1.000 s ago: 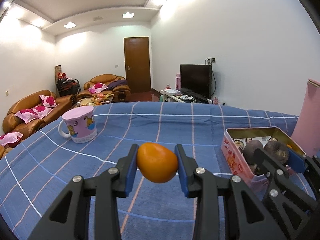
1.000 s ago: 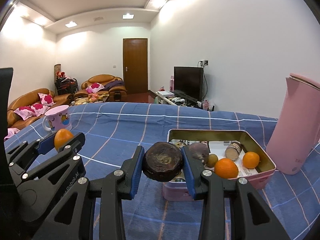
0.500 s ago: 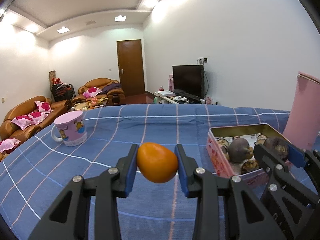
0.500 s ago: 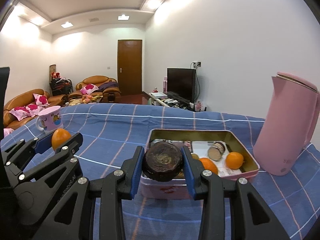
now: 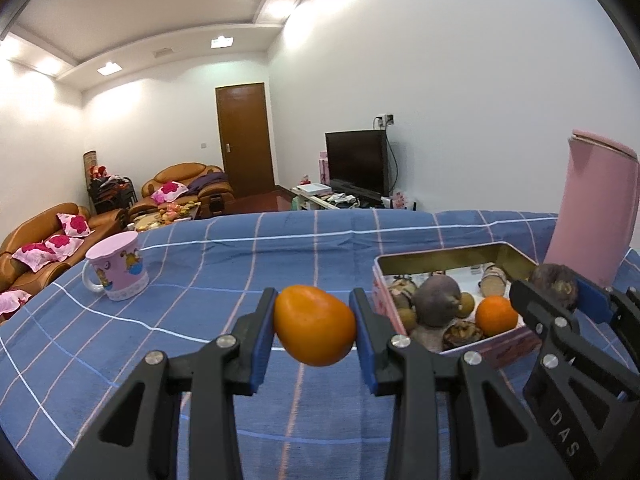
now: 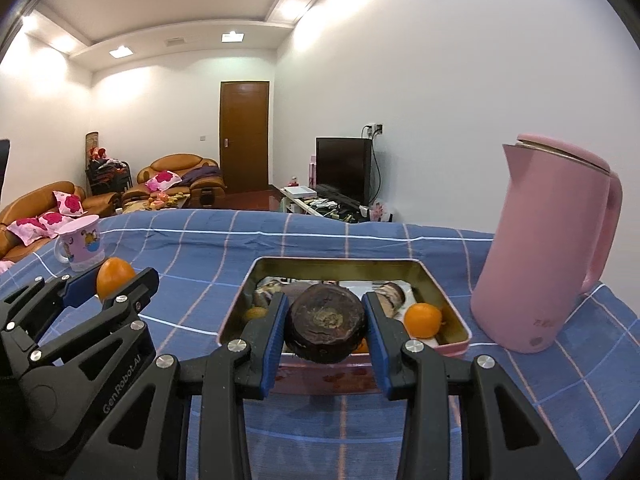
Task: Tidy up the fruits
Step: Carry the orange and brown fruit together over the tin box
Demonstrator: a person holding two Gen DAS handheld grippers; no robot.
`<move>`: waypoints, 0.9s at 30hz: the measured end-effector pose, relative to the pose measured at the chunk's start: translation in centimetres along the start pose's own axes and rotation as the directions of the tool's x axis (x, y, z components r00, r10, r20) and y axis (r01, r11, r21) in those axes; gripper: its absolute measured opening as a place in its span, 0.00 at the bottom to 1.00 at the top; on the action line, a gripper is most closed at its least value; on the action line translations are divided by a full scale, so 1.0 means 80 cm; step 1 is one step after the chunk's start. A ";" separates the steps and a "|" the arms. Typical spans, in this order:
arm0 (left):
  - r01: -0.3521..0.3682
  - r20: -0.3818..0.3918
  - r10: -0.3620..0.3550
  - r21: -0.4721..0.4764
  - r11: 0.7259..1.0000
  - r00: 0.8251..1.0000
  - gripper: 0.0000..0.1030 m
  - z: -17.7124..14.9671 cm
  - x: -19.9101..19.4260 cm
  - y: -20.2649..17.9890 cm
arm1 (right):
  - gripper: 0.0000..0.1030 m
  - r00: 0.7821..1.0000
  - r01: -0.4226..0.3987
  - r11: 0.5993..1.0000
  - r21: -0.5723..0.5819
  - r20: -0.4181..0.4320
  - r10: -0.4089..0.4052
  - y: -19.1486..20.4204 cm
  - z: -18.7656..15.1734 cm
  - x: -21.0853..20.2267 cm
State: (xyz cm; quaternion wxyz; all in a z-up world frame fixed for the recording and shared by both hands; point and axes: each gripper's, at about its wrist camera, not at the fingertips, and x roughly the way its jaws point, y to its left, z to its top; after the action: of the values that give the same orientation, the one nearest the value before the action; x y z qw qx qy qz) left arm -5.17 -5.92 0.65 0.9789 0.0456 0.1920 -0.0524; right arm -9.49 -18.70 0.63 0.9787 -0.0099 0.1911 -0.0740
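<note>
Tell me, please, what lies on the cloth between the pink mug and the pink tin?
In the left wrist view, only bare blue checked cloth lies between the pink mug and the pink tin.

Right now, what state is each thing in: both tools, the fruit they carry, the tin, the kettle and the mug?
left tool: shut on the orange fruit, held above the cloth
right tool: shut on the dark round fruit, in front of the tin
tin: lidless, holding fruit
pink kettle: upright, lid on
pink mug: upright
</note>
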 end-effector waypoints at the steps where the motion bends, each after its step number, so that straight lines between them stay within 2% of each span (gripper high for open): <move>1: 0.003 0.001 -0.003 0.004 1.000 1.000 0.37 0.000 0.000 -0.004 | 0.39 1.000 0.003 1.000 -0.001 0.002 -0.003 -0.003 0.000 -0.001; 27: 0.121 -0.023 -0.120 0.054 0.991 0.993 0.37 0.012 0.015 -0.097 | 0.39 0.995 0.095 0.994 0.060 -0.013 -0.095 -0.090 -0.001 0.005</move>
State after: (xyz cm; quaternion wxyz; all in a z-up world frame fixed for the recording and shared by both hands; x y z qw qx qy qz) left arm -4.67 -13.78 0.52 0.9704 0.0615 0.2023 -0.1163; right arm -10.19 -25.85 0.73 0.9730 0.0109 0.1928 -0.1263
